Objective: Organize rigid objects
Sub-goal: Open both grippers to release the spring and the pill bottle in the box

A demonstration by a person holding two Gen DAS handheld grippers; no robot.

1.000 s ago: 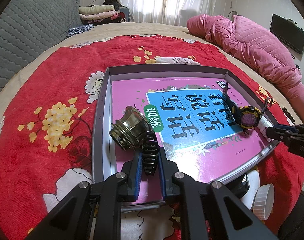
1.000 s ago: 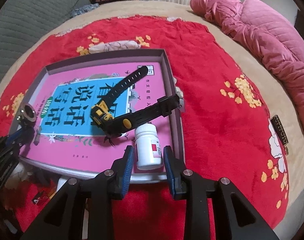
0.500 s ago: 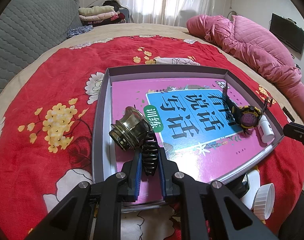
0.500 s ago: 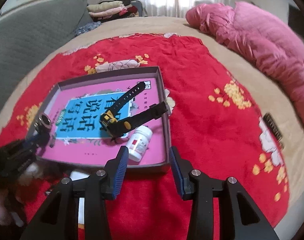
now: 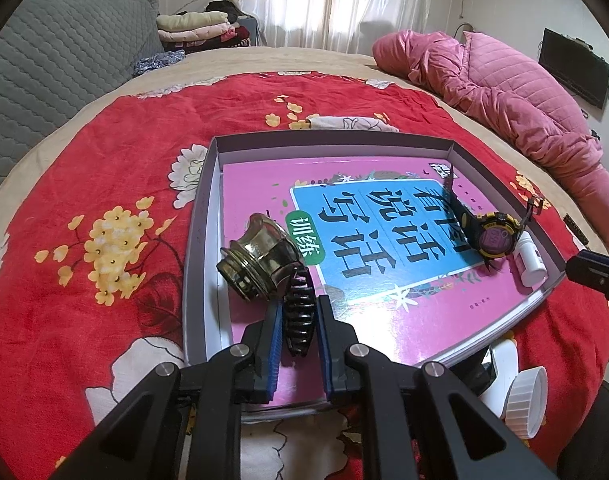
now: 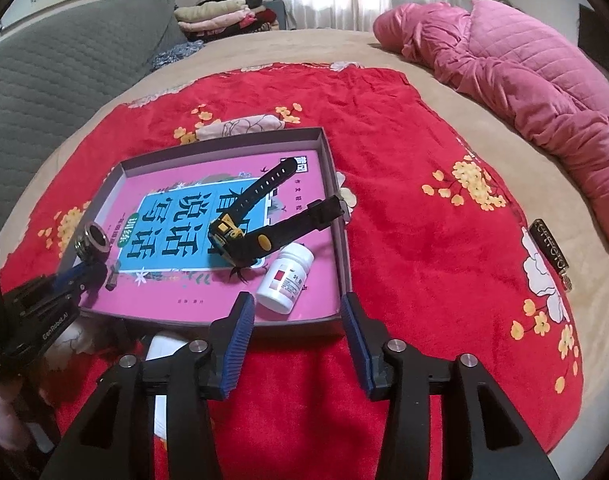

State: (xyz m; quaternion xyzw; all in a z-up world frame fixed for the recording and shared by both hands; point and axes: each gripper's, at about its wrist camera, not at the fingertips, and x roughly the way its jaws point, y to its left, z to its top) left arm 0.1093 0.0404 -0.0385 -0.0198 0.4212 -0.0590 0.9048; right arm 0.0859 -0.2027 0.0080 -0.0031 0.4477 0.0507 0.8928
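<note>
A grey tray (image 5: 208, 184) (image 6: 336, 200) on the red floral bedspread holds a pink book (image 5: 384, 312) (image 6: 184, 296). On the book lie a glass jar (image 5: 260, 260) (image 6: 90, 242), a black-and-yellow watch (image 5: 492, 236) (image 6: 256, 224) and a white pill bottle (image 5: 530, 260) (image 6: 286, 280) on its side. My left gripper (image 5: 298, 324) is shut on a black hair clip (image 5: 300, 316), low over the tray's near left part beside the jar. My right gripper (image 6: 296, 332) is open and empty, just outside the tray's near edge, behind the pill bottle.
A white bottle with a ribbed cap (image 5: 524, 400) lies on the bedspread outside the tray's near corner. A pink quilt (image 5: 504, 92) (image 6: 524, 64) is heaped at the back right. A grey headboard (image 5: 56, 60) and folded clothes (image 5: 196, 28) are at the back left. A small dark tag (image 6: 550, 248) lies right.
My right gripper let go of the pill bottle, which now lies on its side in the tray, then opened wide and drew back. My left gripper still holds the hair clip in place.
</note>
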